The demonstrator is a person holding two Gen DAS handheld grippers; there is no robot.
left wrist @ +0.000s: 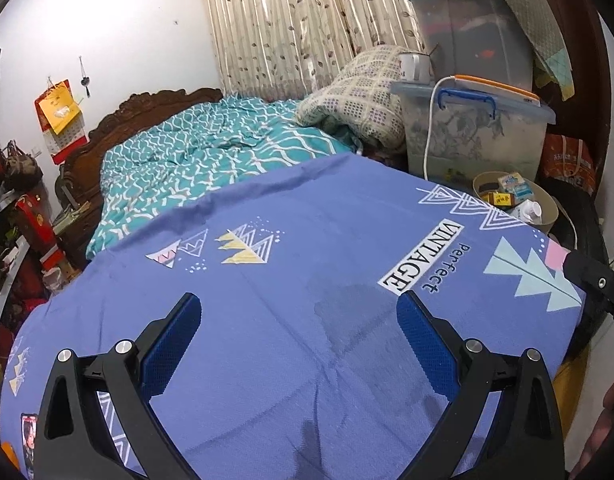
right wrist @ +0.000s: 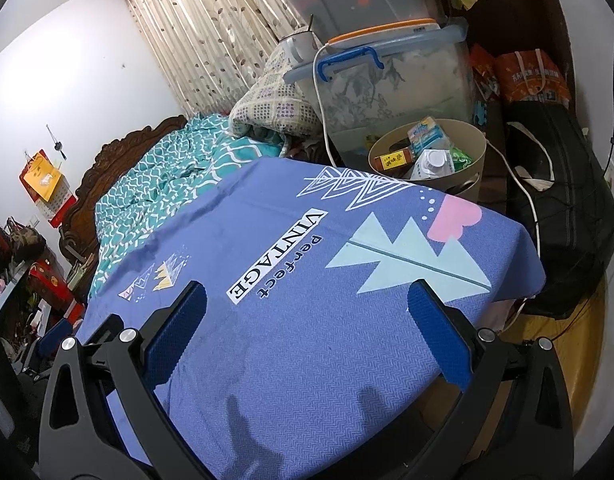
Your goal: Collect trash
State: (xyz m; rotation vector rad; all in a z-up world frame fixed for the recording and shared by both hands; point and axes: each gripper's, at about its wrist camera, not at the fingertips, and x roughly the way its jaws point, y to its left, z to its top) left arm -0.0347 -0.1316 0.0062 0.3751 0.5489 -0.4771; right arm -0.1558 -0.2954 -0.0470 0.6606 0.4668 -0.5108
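The left tongs (left wrist: 299,316) and the right tongs (right wrist: 307,308) both stand wide apart and hold nothing, above the blue cloth (right wrist: 307,340) on the worktop. The beige bin (right wrist: 473,148), at one o'clock past the cloth's far corner, holds the trash: cartons (right wrist: 431,164) and a small box (right wrist: 395,159)

The right gripper (right wrist: 307,308) hung over a blue cloth (right wrist: 307,352) with "Perfect VINTAGE" printed on it, and its two blue fingers (right wrist: 179,332) were spread wide apart with nothing between them. Just past the far edge of the cloth stood a round tan bin (right wrist: 473,148) with a white carton (right wrist: 429,164), a small brown box (right wrist: 395,159) and other packets inside. Behind the bin sat a clear storage box (right wrist: 387,80) with a blue handle, and a white cord (right wrist: 321,96) ran down its front.
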